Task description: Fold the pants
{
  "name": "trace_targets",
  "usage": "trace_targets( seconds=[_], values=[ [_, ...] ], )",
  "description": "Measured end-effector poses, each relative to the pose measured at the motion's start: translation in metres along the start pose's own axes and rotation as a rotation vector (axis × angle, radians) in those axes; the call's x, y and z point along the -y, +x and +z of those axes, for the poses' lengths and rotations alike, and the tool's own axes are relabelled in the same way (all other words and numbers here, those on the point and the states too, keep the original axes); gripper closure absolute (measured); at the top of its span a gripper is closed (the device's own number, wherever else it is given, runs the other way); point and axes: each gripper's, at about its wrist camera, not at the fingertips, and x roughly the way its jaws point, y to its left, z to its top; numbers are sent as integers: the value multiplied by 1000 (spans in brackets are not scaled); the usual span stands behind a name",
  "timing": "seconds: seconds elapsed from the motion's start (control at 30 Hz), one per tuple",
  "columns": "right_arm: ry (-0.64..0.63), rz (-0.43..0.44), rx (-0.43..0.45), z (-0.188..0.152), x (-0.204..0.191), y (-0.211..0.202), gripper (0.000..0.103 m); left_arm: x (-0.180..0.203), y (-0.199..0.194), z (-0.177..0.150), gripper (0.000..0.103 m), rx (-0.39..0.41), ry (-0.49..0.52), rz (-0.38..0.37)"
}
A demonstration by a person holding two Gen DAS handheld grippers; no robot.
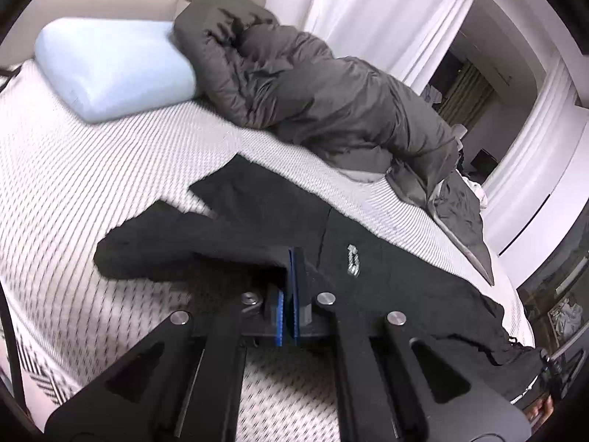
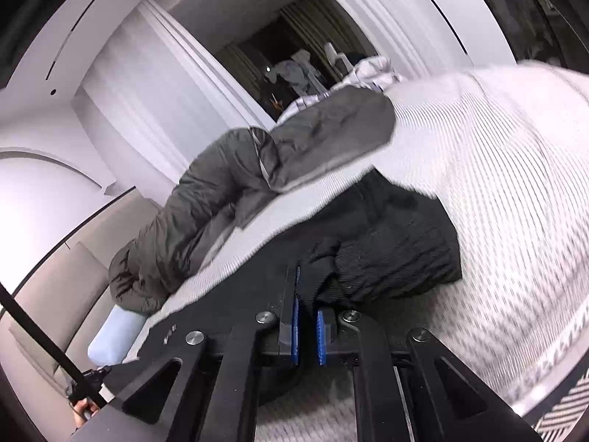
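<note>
Black pants (image 1: pixel 386 269) with a small white logo lie spread on the striped white mattress (image 1: pixel 110 191). My left gripper (image 1: pixel 291 258) is shut on the edge of a pant leg, whose free end drapes to the left. In the right wrist view my right gripper (image 2: pixel 307 287) is shut on the bunched ribbed waistband of the pants (image 2: pixel 386 258), held just above the mattress (image 2: pixel 497 202). The pants stretch between both grippers.
A rumpled dark grey duvet (image 1: pixel 313 84) lies along the far side of the bed, next to a pale blue pillow (image 1: pixel 114 70). White curtains and a dark doorway stand behind. A chevron-patterned rug shows at the bed's edge (image 1: pixel 40 379).
</note>
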Motion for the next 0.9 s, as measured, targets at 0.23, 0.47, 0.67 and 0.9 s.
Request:
trace_targets(
  seconds=[0.23, 0.47, 0.67, 0.9],
  values=[
    [-16, -63, 0, 73, -33, 68, 97, 29, 55, 64, 102, -22, -10, 22],
    [-76, -214, -187, 141, -50, 210, 95, 55, 175, 120, 92, -149, 37, 190],
    [-166, -330, -344, 147, -35, 274, 63, 36, 208, 122, 19, -191, 10, 235],
    [-219, -281, -209, 112, -38, 194, 10, 58, 153, 76, 1, -158, 90, 145]
  ],
)
